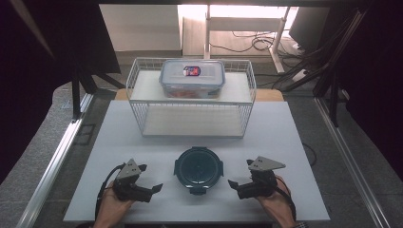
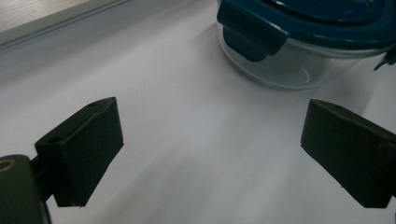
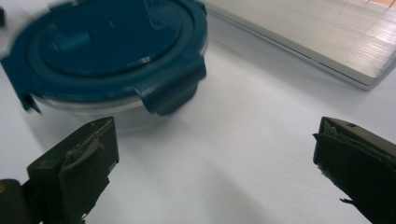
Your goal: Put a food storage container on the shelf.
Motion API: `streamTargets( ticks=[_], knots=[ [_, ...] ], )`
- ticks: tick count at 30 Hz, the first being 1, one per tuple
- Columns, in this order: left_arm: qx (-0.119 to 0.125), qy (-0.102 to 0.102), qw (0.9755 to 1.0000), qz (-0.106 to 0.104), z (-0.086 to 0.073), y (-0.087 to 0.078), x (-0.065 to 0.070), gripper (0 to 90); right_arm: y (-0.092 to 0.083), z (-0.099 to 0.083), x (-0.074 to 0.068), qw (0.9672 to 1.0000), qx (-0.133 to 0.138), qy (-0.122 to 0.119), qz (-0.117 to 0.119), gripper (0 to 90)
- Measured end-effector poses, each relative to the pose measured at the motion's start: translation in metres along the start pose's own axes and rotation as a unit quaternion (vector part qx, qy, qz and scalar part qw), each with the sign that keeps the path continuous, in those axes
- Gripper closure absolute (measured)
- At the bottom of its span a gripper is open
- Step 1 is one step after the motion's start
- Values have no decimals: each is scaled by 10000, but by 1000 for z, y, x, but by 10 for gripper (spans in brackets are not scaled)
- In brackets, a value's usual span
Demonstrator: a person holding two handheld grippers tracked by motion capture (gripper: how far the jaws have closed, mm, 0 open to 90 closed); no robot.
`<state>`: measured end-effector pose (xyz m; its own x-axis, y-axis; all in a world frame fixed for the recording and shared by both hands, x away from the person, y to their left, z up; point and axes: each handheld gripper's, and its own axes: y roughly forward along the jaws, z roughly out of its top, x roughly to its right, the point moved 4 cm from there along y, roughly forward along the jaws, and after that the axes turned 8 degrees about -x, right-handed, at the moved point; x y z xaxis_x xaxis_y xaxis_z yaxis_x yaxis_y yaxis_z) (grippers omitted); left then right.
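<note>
Now close in from both sides on round glass container with dark-blue clip lid (image 1: 198,169) at table centre; left gripper (image 1: 151,189) and right gripper (image 1: 236,185) jaws spread, empty; grasp rim squarely, avoid latches.

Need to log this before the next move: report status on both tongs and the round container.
Left tongs open, empty. Right tongs open, empty. Round container between them on the table, blue lid on, untouched. Nothing in the way.
</note>
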<state>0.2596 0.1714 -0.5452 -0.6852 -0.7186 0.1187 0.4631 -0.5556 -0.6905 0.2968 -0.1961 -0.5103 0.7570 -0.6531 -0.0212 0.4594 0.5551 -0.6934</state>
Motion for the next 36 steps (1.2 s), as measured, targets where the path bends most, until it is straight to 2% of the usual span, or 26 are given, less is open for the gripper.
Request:
streamTargets(
  ticks=[5, 6, 8, 9, 11, 12, 13, 14, 15, 18, 19, 20, 22, 24, 25, 26, 27, 28, 29, 30, 32, 33, 34, 36],
  knots=[
    [89, -32, 9999, -102, 10, 0, 2, 41, 0, 12, -4, 9996, 78, 211, 149, 1],
    [93, -51, 9998, -194, 17, 2, 3, 39, 1, 15, -5, 9995, 51, 251, 193, 1],
    [4, 5, 9995, -322, 28, 4, 6, 35, 4, 21, -8, 9992, -30, 305, 271, 1],
    [4, 5, 9995, -322, 28, 4, 6, 36, 4, 21, -8, 9992, -30, 305, 271, 1],
    [-120, 57, 9993, -357, 37, 7, 8, 28, 8, 28, -11, 9992, -177, 306, 166, 2],
    [-189, 70, 9987, -466, 43, 10, 10, 22, 10, 30, -12, 9991, -255, 292, 170, 2],
    [-189, 70, 9987, -466, 43, 10, 10, 21, 10, 30, -12, 9991, -255, 292, 170, 2],
    [-230, 56, 9982, -553, 46, 12, 10, 21, 12, 31, -12, 9989, -337, 277, 198, 2],
    [-312, 9, 9972, -679, 52, 18, 9, 19, 16, 32, -14, 9980, -452, 295, 325, 18],
    [-355, -24, 9953, -900, 60, 27, 8, 27, 23, 32, -15, 9948, -768, 352, 566, 47],
    [-355, -24, 9953, -900, 60, 27, 8, 29, 23, 32, -15, 9948, -768, 352, 566, 47],
    [-365, -45, 9928, -1143, 66, 33, 10, 32, 27, 34, -16, 9938, -803, 366, 681, 66],
    [-433, -35, 9904, -1315, 71, 41, 12, 32, 32, 37, -15, 9929, -813, 430, 755, 74],
    [-524, -85, 9884, -1422, 74, 49, 13, 30, 38, 39, -13, 9909, -849, 537, 897, 69],
    [-524, -85, 9884, -1422, 74, 49, 13, 29, 38, 39, -13, 9909, -849, 537, 897, 69],
    [-651, -162, 9856, -1554, 73, 55, 14, 30, 43, 40, -10, 9876, -881, 711, 1090, 67],
    [-704, -169, 9839, -1631, 72, 58, 14, 34, 47, 41, -10, 9855, -928, 793, 1182, 67],
    [-704, -169, 9839, -1631, 72, 58, 14, 44, 47, 41, -10, 9855, -928, 793, 1182, 67],
    [-806, -174, 9798, -1820, 68, 57, 15, 77, 53, 40, -11, 9803, -1070, 910, 1389, 57],
    [-806, -174, 9798, -1820, 68, 57, 15, 105, 53, 40, -11, 9803, -1070, 910, 1389, 57],
    [-808, -251, 9795, -1829, 66, 54, 13, 116, 55, 39, -13, 9757, -1112, 1024, 1585, 74],
    [-792, -317, 9786, -1873, 65, 53, 12, 139, 56, 39, -14, 9731, -1166, 1055, 1683, 91],
    [-763, -481, 9767, -1946, 63, 51, 9, 188, 56, 36, -15, 9686, -1255, 1120, 1830, 117],
    [-769, -669, 9739, -2028, 60, 50, 7, 214, 55, 35, -12, 9668, -1251, 1216, 1865, 152]
  ],
)
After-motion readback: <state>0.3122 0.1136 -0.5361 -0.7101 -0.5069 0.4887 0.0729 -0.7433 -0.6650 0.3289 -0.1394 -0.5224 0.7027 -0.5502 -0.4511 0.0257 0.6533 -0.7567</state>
